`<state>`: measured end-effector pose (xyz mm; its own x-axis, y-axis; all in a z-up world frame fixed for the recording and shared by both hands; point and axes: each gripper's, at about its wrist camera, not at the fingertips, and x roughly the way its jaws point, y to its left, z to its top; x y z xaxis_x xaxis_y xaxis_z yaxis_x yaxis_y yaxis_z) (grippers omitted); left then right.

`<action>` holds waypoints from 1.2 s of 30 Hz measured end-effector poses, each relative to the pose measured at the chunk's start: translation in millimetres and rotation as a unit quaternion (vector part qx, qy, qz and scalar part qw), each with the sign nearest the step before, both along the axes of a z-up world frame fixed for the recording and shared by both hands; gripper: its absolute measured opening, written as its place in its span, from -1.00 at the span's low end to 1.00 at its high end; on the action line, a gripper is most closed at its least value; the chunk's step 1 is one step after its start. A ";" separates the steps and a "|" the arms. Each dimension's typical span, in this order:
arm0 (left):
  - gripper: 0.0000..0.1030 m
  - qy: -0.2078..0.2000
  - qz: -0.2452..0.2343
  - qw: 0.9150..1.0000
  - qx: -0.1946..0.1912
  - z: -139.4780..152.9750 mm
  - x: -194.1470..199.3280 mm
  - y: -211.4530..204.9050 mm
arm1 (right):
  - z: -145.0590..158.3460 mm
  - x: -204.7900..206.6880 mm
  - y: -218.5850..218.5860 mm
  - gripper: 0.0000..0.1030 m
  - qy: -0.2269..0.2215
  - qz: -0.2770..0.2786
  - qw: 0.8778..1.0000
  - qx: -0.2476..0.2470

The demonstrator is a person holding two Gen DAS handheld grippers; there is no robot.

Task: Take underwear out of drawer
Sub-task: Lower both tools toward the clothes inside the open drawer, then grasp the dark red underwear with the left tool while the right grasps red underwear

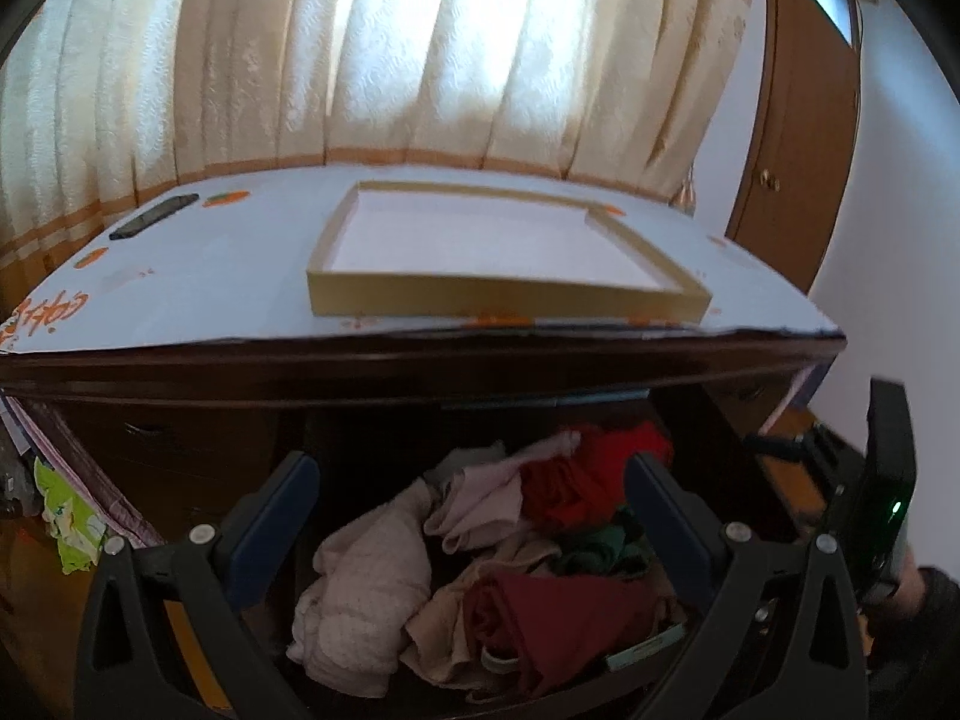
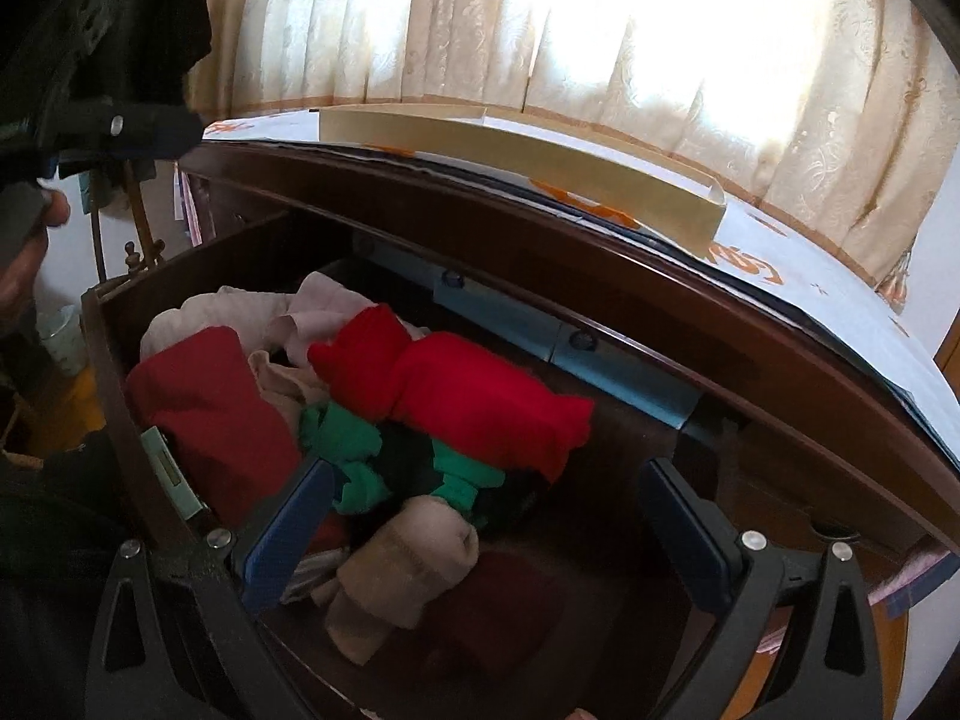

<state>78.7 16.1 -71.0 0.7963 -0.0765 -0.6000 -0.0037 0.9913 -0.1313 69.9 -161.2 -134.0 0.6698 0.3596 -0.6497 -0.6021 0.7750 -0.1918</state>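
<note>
The dark wooden drawer stands pulled open, full of crumpled underwear. In the left wrist view I see a pale pink piece, a bright red piece, a green piece and a dark red piece. In the right wrist view the bright red piece lies over the green one, with a beige piece in front and the dark red piece at the left. My left gripper is open above the pile, holding nothing. My right gripper is open over the drawer's right half, holding nothing.
The dresser top carries a white printed sheet, a shallow gold-edged box and a dark phone. Curtains hang behind. A brown door stands at the right. The other gripper's body shows at the right edge.
</note>
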 end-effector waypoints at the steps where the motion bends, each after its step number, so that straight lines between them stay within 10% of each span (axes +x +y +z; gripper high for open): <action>1: 1.00 0.008 -0.005 1.000 0.004 -3.2 1.9 -1.5 | 0.3 1.2 -0.6 0.99 0.000 -0.002 1.000 -0.002; 36: 1.00 0.145 -0.150 0.978 -0.003 -59.6 32.1 -23.6 | -6.3 63.1 75.5 0.94 0.050 0.110 0.982 -0.147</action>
